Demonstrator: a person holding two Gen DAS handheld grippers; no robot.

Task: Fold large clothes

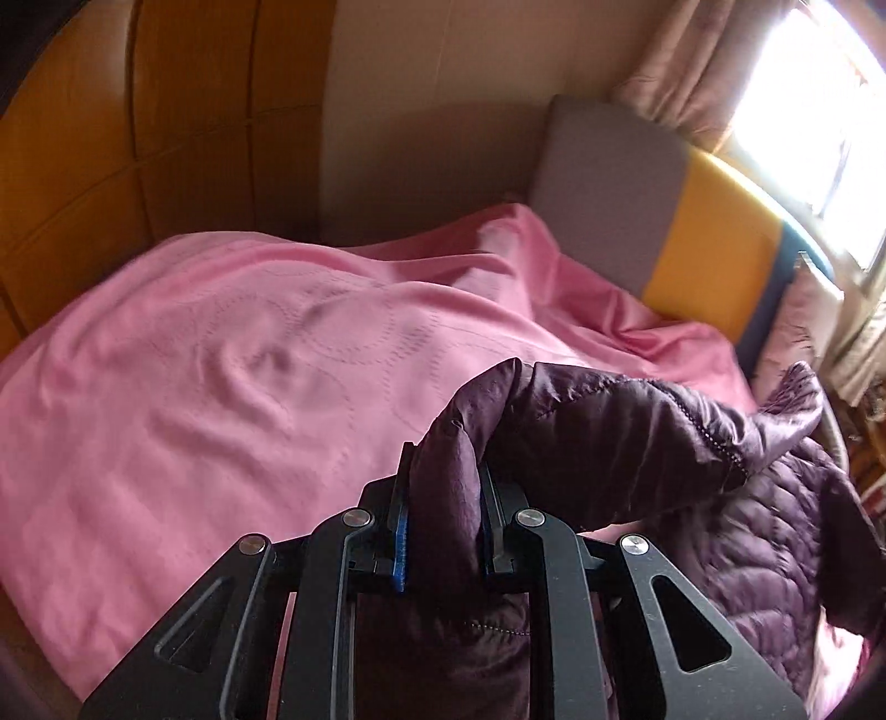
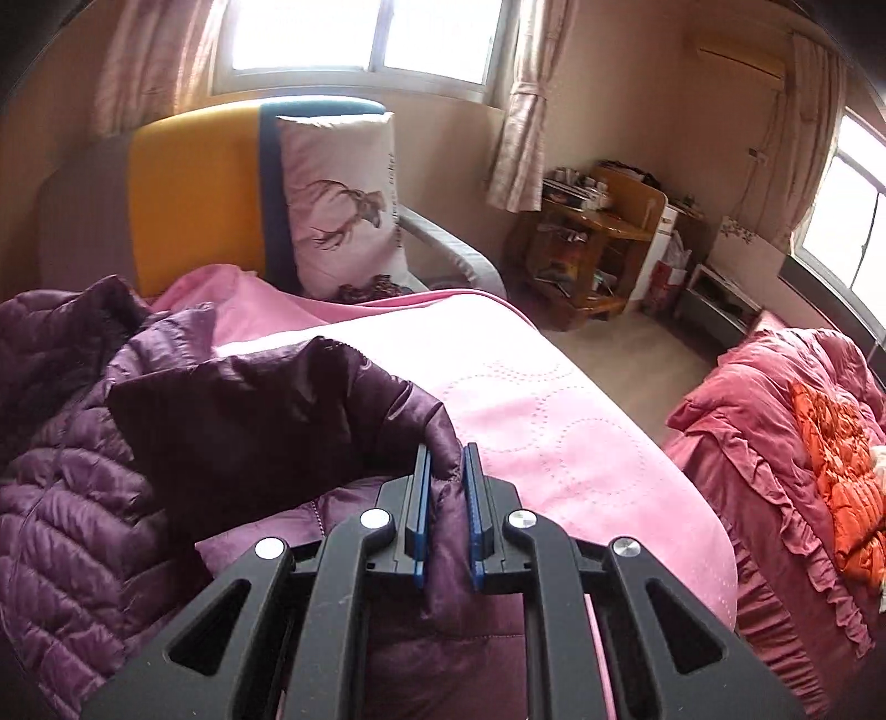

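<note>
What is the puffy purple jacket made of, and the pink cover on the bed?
The quilted purple jacket looks like thin, shiny nylon-type shell over soft padding: stitched puffy rows with a sheen. The pink bed cover looks like smooth, slightly satiny woven cloth, with dotted stitched circles and soft wrinkles.

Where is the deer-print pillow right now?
In the right wrist view, the deer-print pillow stands upright at the head of the bed, leaning against the yellow and blue headboard, behind the pink bedspread and below the window.

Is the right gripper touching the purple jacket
Touching. The right wrist view shows the right gripper with both blue pads pressed against a fold of the purple jacket.
</note>
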